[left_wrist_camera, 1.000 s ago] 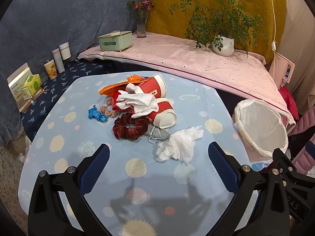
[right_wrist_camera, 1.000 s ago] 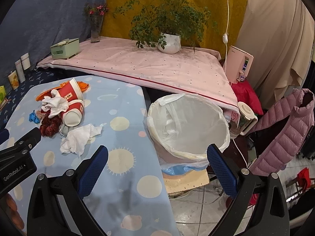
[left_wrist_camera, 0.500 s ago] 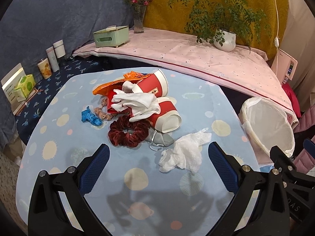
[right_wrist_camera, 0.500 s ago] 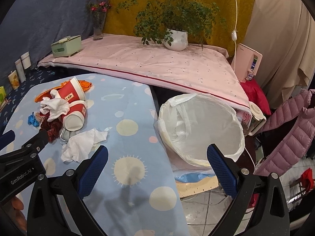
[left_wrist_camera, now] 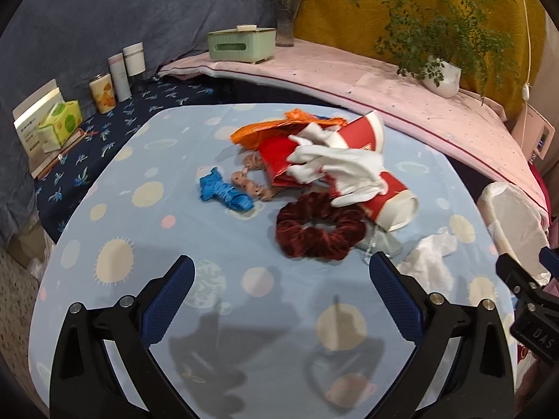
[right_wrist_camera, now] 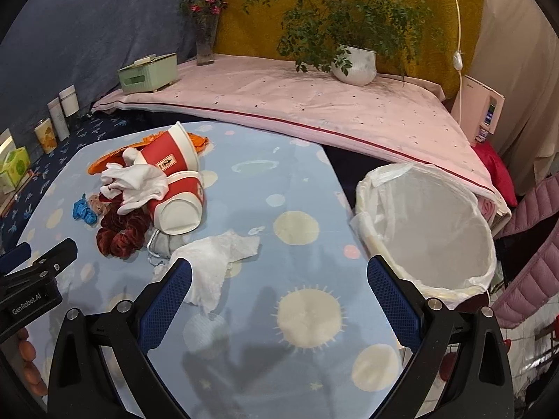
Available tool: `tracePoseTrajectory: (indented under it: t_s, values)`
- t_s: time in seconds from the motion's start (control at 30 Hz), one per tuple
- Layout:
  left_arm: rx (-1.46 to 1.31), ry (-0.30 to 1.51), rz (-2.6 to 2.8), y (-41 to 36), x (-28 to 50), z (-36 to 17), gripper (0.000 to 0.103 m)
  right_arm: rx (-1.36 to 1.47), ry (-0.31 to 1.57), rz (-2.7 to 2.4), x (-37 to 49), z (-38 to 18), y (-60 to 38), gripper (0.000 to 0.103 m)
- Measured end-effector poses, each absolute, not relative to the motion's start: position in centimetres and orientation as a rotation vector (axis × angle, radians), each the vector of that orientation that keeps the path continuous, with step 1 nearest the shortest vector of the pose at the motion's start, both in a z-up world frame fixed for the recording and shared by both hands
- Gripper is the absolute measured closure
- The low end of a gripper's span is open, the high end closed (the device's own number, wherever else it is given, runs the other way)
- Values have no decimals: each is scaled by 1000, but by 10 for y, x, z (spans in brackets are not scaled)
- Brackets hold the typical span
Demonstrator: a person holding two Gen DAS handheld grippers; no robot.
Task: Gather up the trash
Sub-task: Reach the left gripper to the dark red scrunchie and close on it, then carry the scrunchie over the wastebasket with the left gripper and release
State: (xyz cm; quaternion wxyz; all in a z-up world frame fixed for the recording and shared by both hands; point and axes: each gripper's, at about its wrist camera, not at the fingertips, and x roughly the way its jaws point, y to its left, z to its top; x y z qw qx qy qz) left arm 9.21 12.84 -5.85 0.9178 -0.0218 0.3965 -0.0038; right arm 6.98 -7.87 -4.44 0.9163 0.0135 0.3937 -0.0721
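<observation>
A heap lies on the blue spotted tablecloth: two red paper cups, a white glove, an orange wrapper, a dark red scrunchie, a blue scrap and a crumpled white tissue. My left gripper is open and empty, just short of the scrunchie. My right gripper is open and empty, its left finger beside the tissue. A trash bin with a white liner stands off the table's right edge.
A pink-covered ledge behind the table holds a green tissue box, a flower vase and a potted plant. Cans and boxes stand at far left. A pink jacket hangs at right.
Both grippers have moved forward and left towards the heap. The scrunchie and tissue now sit closer to the fingers. Both jaws stay open.
</observation>
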Motion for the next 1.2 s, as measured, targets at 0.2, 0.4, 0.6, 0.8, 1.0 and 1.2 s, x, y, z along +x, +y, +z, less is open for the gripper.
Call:
tracePoseTrajectory:
  t_s: [0.2,0.4,0.6,0.8,1.0,1.2]
  values:
    - [-50,842,-16,138,102,-78,7,84,847,-80,93,-69,-61,14]
    - [-70,864,-59,132,123,-93,8,63,887,-43,114,-92,-44,33]
    - [-92,885,-119,124,147,-105,17,88,907,26,118,-104,-40,64]
    - [-163,941,-178,123,164,-118,47,102,906,78,115,-102,-38,91]
    - [-172,930,-209,119,159,-112,83,122,878,88,107,-91,-41,95]
    - [-199,915,-228,119,147,-96,87,136,817,85,95,-62,-50,96]
